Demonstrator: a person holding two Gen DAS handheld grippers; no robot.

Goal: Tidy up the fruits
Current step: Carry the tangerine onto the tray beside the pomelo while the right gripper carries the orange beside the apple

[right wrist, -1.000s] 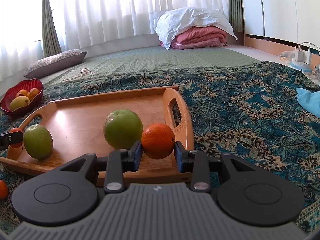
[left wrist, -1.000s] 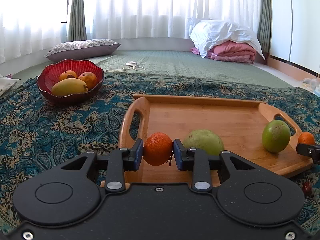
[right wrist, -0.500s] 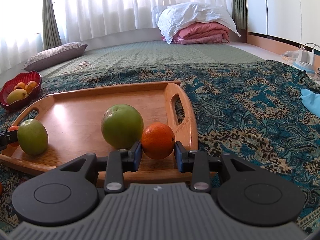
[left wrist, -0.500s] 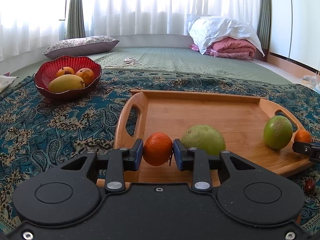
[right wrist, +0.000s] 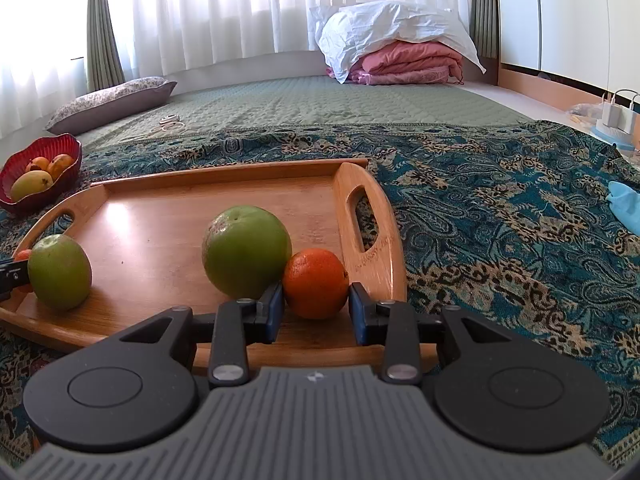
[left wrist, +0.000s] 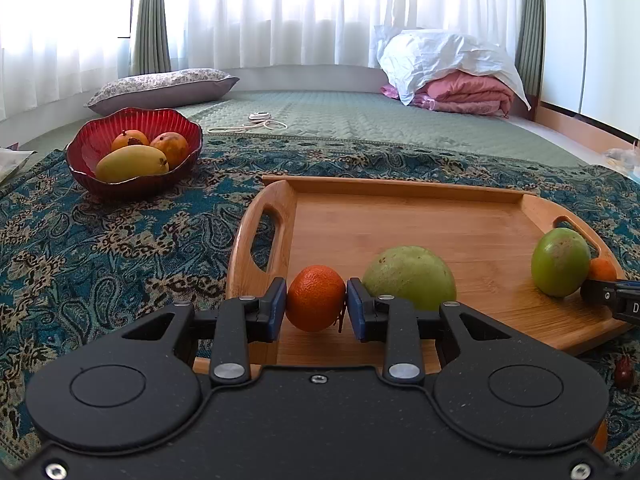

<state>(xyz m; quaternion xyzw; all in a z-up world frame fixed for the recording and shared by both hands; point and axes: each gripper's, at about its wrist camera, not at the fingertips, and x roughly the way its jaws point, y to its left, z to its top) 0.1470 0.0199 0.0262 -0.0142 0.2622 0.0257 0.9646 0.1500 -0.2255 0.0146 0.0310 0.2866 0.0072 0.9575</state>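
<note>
My left gripper (left wrist: 316,305) is shut on an orange (left wrist: 316,298) over the near left corner of the wooden tray (left wrist: 400,216). My right gripper (right wrist: 316,305) holds a second orange (right wrist: 316,283) between its jaws, low at the tray's (right wrist: 160,232) near right corner; its right pad stands slightly off the fruit. Two green fruits sit on the tray: one beside the left orange (left wrist: 410,278), also at the left of the right wrist view (right wrist: 60,272), and one beside the right orange (right wrist: 247,251), also at the right of the left wrist view (left wrist: 560,262).
A red bowl (left wrist: 134,152) with a mango and two round fruits stands on the patterned cloth left of the tray. A small dark fruit (left wrist: 622,372) lies on the cloth at right. Pillow, folded bedding and a white cord lie behind.
Both grippers have moved down and forward over the tray with their oranges. The right orange now sits low beside the green fruit, and the right jaws look slightly wider.
</note>
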